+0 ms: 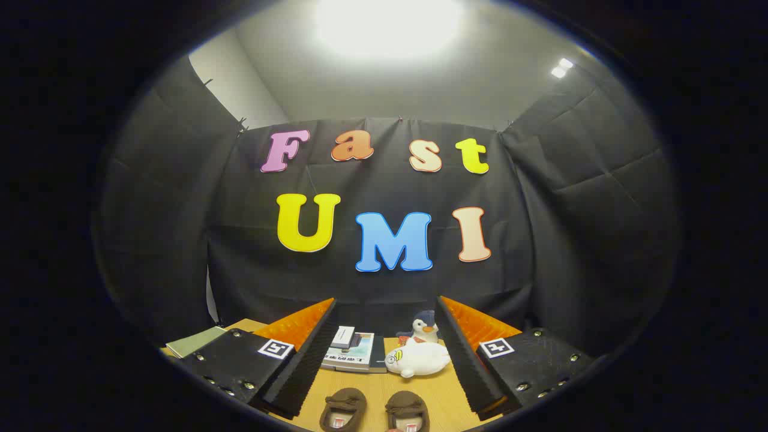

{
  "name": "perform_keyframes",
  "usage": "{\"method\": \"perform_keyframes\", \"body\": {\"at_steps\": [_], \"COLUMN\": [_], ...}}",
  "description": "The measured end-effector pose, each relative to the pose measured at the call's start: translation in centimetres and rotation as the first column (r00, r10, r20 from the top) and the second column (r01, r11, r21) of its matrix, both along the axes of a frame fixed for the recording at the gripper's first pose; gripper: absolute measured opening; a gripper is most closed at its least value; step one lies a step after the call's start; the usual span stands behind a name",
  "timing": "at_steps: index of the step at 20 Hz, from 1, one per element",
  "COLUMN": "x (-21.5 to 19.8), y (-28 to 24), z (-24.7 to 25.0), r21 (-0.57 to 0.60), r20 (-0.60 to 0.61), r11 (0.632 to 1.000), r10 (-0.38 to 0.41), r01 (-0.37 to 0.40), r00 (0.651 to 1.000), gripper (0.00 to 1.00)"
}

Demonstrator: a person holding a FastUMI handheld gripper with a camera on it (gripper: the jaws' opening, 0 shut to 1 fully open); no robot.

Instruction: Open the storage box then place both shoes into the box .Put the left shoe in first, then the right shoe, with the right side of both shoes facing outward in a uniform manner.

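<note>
Gripper [384, 360] was held above the wooden table [372, 393], aimed mostly at the booth's back wall. Fingers stood wide apart, nothing between them, nothing touched.

Two brown shoes [375, 411] sat side by side on the table, low between the fingers and close to the camera. Left shoe [343, 409] and right shoe [407, 410] were near each other but apart; both openings faced up, with a light-coloured insole label visible inside each. Their near ends were cut off by the view, so toe and heel direction was hard to call, possibly toes pointing away.

Beyond the shoes, a white plush seal [418, 360] lay on the table just inside the right finger. A penguin plush [425, 327] stood upright right behind it, apparently touching. To the seal's left, a stack of books [350, 355] lay flat with a small dark item on top. A green book [195, 341] lay at the table's far left corner, outside the left finger.
</note>
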State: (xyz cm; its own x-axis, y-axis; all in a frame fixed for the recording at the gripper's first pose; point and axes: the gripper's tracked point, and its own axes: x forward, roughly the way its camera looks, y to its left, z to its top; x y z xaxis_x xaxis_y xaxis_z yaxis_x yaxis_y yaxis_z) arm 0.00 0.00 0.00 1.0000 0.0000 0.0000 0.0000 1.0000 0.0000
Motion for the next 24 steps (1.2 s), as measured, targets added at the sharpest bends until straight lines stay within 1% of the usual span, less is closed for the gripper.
{"method": "perform_keyframes", "body": {"at_steps": [11, 21, 23, 24], "x": [0.9, 1.1, 1.0, 0.9], "y": [0.9, 1.4, 1.8, 2.4], "z": [0.5, 0.1, -0.4, -0.8], "r21": [-0.022, -0.019, 0.001, 0.02], "r20": [0.01, 0.005, -0.006, -0.018], "r11": [1.0, 1.0, 1.0, 0.999], "r10": [0.02, 0.017, 0.031, 0.051], "r01": [-0.02, -0.017, -0.031, -0.05], "r00": [1.0, 1.0, 1.0, 0.999], "gripper": [0.97, 0.97, 0.97, 0.97]}}
